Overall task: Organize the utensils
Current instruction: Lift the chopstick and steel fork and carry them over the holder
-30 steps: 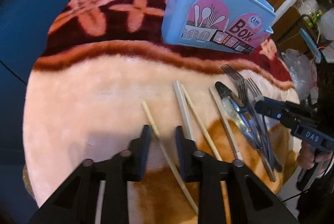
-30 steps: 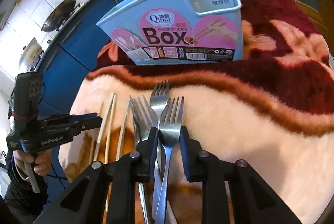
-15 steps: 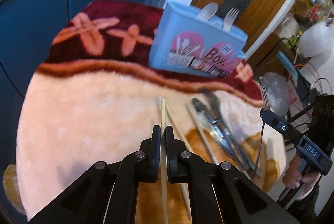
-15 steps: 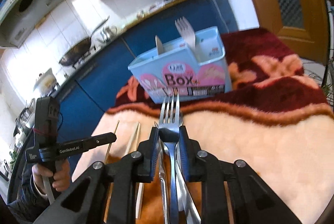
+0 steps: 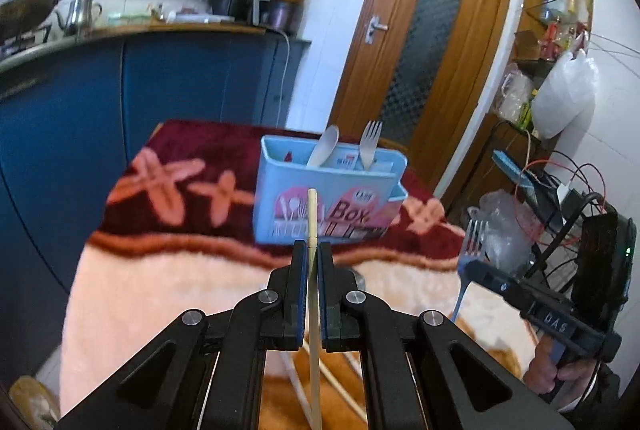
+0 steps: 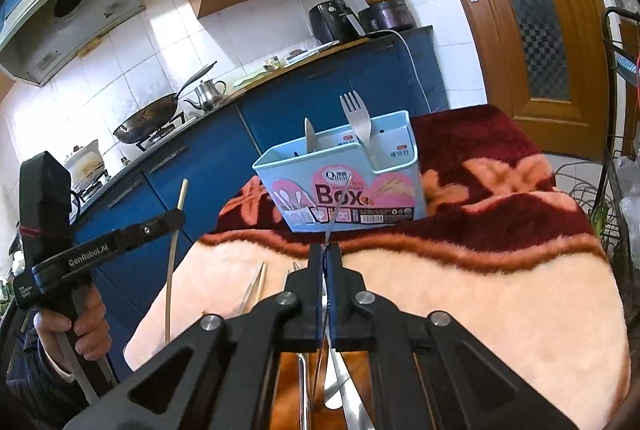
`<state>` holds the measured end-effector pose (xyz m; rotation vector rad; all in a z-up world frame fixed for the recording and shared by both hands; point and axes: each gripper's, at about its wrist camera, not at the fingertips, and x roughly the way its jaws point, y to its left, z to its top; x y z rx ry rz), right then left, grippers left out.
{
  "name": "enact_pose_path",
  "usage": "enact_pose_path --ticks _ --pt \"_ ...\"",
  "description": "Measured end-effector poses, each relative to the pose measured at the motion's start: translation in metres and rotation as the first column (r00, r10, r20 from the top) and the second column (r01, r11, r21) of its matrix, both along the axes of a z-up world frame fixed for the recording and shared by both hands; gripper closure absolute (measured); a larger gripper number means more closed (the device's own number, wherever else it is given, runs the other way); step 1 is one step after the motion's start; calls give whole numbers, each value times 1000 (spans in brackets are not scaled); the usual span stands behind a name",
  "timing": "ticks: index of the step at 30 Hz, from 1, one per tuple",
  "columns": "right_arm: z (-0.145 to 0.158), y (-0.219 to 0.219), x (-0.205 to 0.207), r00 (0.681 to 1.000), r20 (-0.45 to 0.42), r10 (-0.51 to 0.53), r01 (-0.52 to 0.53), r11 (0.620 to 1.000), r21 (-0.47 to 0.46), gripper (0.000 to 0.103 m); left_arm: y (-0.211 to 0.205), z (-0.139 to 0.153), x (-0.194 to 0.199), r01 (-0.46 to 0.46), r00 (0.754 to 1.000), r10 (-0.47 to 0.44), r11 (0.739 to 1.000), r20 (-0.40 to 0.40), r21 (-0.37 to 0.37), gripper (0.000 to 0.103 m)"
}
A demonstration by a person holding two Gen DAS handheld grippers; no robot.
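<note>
A light blue utensil box (image 5: 328, 201) stands on the dark red part of the blanket, holding a spoon (image 5: 325, 145) and a fork (image 5: 370, 143). It also shows in the right wrist view (image 6: 344, 181). My left gripper (image 5: 312, 250) is shut on a wooden chopstick (image 5: 313, 222), held upright above the table in front of the box. My right gripper (image 6: 325, 250) is shut on a metal fork (image 6: 334, 220), seen edge-on, lifted and pointing at the box. The same fork (image 5: 472, 236) shows at the right of the left wrist view.
More chopsticks (image 6: 256, 288) and metal cutlery (image 6: 340, 390) lie on the peach blanket (image 6: 500, 302) under the grippers. Blue kitchen cabinets (image 5: 168, 85) stand behind the table, a wooden door (image 5: 420, 49) to the right, and a cluttered rack with wires (image 5: 560, 169) at the far right.
Both grippers closed, the left on a chopstick and the right on a fork, then lifted them off the blanket and tilted up toward the box.
</note>
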<state>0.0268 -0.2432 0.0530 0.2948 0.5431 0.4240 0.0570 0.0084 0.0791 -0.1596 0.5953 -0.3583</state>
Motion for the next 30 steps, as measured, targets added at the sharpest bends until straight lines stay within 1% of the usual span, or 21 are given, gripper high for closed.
enact_pose_path --ticks 6,11,14,17,22,28,30 --pt "10 -4 -5 997 76 -31 30 1000 4 99 1 13 3 -32 996 34 999 77 -25 99" --pt "22 -5 -7 987 148 -57 61 998 -27 99 0 19 11 -50 993 55 998 109 -46 99" --pt "25 -7 -5 983 169 -65 71 997 -32 99 -2 20 18 -62 991 67 997 118 -51 99" --pt "27 -10 -1 982 175 -67 73 997 -29 99 -3 20 28 -76 989 82 996 124 -50 99" --pt "26 -13 8 982 175 -70 77 997 -29 99 -4 31 45 -104 978 113 993 176 -57 99" --pt "25 -16 18 983 171 -73 78 997 -20 99 -10 49 64 -136 952 149 989 267 -66 99" --pt "26 -15 18 982 172 -75 80 997 -22 99 -14 54 71 -136 942 147 989 303 -55 99"
